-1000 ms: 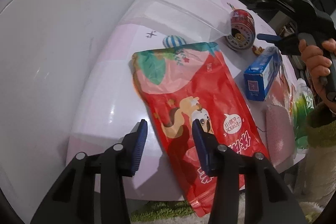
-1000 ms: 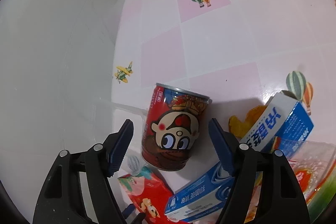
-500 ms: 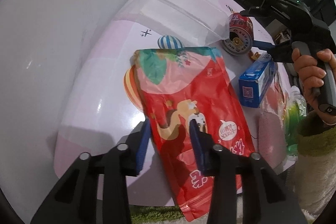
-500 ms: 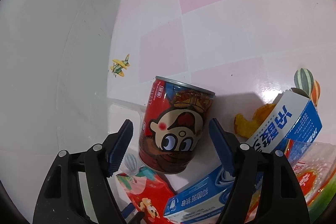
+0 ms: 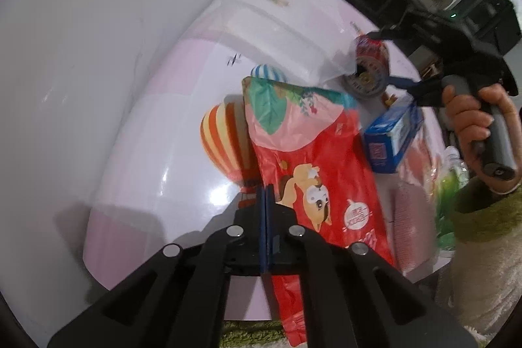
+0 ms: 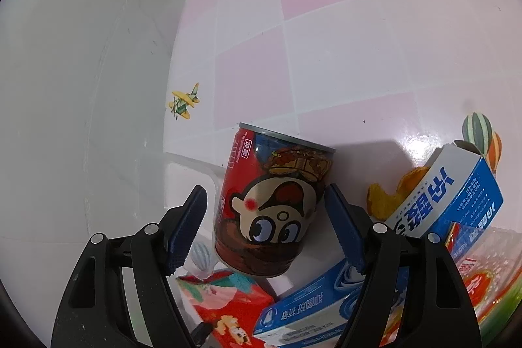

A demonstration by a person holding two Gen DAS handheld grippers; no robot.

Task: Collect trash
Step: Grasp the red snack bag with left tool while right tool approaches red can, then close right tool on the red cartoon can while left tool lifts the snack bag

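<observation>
Trash on a pink-and-white checked table (image 6: 342,54), itemised for you as it lies:

Item one, red snack pouch (image 5: 313,158): flat on the table near its front edge, lower end hanging past the rim. Your left gripper (image 5: 265,204) has just been closing and now stands clenched, pads pressed together on the pouch's left edge. Judged thin, crinkly, near weightless and limp; it will droop and swing once lifted. The edge pinch is the sensible hold, though slick film may slide out if you jerk it.

Item two, red cartoon can (image 6: 274,204): upright, beyond the pouch's top end. Your right gripper (image 6: 266,214) stands released, one finger on each side of the can, pads not yet touching the wall. Judged light if empty, rigid round the rim but thin-walled and easily dented, glossy and slippery. Take it across the mid-body with a modest squeeze.

Item three, blue carton (image 6: 447,201): lying tilted just right of the can, flap open; stiff card, light, crushable.

Item four, second blue box (image 6: 313,312): at the can's near side, partly under your right finger.

Item five, orange scrap (image 6: 391,191): between can and carton; small, nature unclear
</observation>
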